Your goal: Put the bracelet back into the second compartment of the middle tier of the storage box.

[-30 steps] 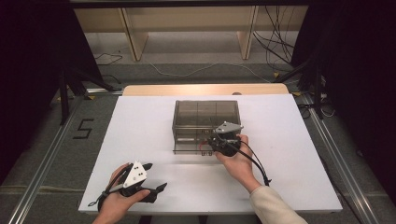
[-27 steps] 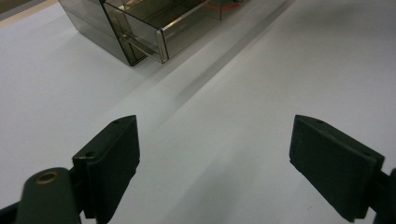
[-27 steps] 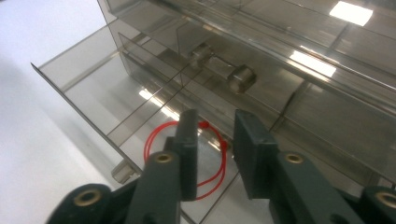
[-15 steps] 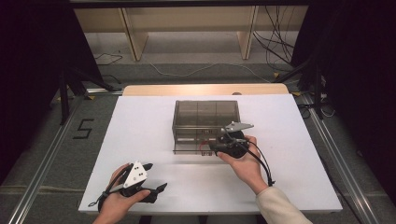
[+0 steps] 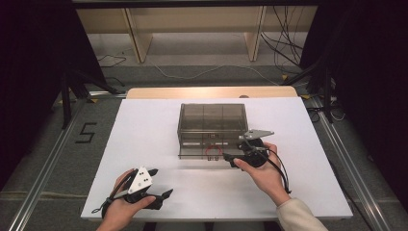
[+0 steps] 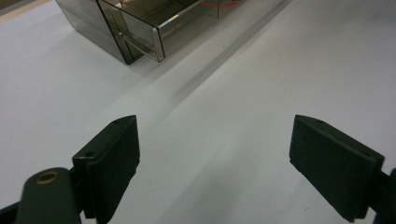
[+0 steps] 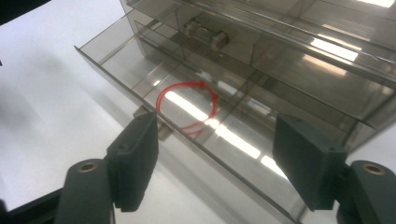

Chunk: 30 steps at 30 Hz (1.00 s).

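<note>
Right tool: one, jaws wide, just opened further, nothing gripped, at drawer front.
Left tool: one, jaws wide, empty, near surface's front edge.
Drawer: one, pulled out of organizer.
Red ring: one, inside drawer.
Organizer: one, mid white surface.

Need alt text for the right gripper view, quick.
The right gripper has its jaws open, having just opened, with nothing clamped between them, above the pulled-out bottom drawer of a smoky clear plastic drawer box. A red rubber band lies inside the drawer.
</note>
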Each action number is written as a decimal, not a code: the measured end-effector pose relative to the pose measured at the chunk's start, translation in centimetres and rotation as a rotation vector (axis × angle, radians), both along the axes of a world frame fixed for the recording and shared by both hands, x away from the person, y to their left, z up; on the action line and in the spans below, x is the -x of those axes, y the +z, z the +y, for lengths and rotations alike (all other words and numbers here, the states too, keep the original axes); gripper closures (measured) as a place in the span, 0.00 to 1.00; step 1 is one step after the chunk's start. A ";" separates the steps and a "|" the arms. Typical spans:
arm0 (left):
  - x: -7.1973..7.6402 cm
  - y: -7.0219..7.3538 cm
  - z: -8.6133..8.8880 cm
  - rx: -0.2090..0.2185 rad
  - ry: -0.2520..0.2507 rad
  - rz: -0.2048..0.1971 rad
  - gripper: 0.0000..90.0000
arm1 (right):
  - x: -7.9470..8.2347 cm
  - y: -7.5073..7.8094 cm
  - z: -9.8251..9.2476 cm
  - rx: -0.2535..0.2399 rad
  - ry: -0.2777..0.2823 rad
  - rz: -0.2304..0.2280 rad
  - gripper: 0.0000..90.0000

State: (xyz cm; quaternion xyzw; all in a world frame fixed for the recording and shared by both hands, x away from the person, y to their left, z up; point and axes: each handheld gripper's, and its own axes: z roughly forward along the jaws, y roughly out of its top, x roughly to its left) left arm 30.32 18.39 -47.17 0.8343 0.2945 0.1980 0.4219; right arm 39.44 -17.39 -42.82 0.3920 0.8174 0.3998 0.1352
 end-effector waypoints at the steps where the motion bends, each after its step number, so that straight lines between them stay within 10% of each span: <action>1: 0.0 0.0 0.0 0.000 0.000 0.000 0.18 | 0.1 0.0 -0.2 -0.003 -0.005 0.000 0.33; 30: 0.1 -0.3 -0.3 -0.001 -0.012 0.013 0.18 | 3.1 -0.6 -5.7 -0.075 0.041 -0.034 0.26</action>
